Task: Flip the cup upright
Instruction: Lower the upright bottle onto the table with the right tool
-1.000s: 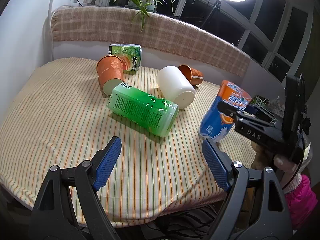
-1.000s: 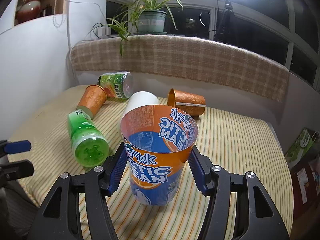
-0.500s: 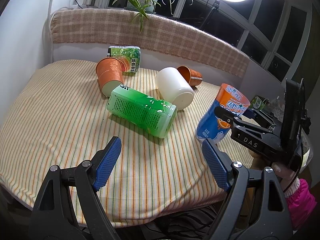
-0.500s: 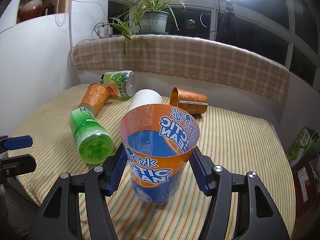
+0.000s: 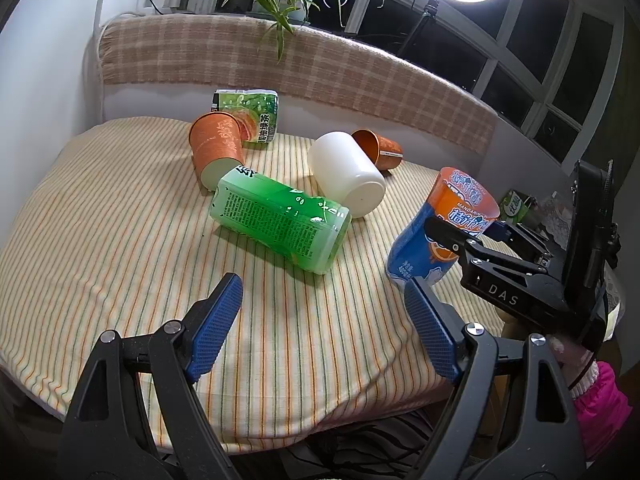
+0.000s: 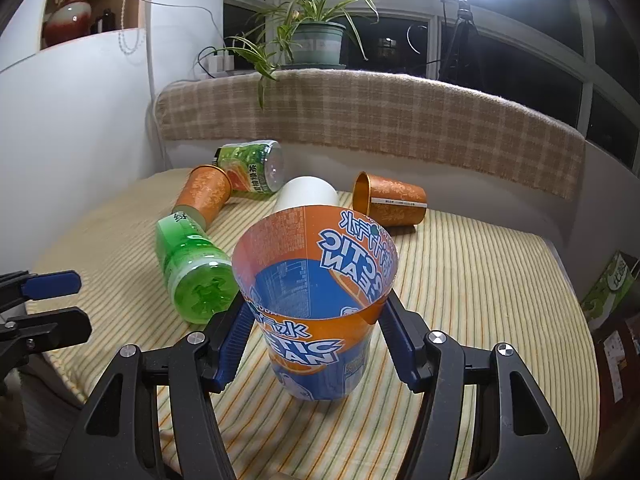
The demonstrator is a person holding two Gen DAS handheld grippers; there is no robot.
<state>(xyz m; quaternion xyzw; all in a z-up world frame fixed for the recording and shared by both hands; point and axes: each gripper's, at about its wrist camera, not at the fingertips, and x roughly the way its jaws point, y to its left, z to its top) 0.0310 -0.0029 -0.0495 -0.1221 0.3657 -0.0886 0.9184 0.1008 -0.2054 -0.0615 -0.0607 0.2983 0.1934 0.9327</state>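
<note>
An orange and blue printed cup (image 6: 316,300) stands upright, mouth up, with its base on the striped tablecloth. My right gripper (image 6: 314,344) is shut on it, blue pads pressing both sides below the rim. In the left wrist view the same cup (image 5: 436,232) stands at the right, leaning slightly, held by the right gripper (image 5: 464,232). My left gripper (image 5: 320,332) is open and empty above the table's near edge.
On the striped tablecloth (image 5: 100,216) lie a green bottle (image 5: 280,222), a white cup (image 5: 346,178), an orange cup (image 5: 216,150), a small copper cup (image 5: 378,152) and a green tea bottle (image 5: 248,114). A padded ledge (image 5: 280,64) runs behind the table.
The right gripper has lowered the printed cup and turned it more upright; its base now rests on the cloth. The left gripper has stayed open in place.
</note>
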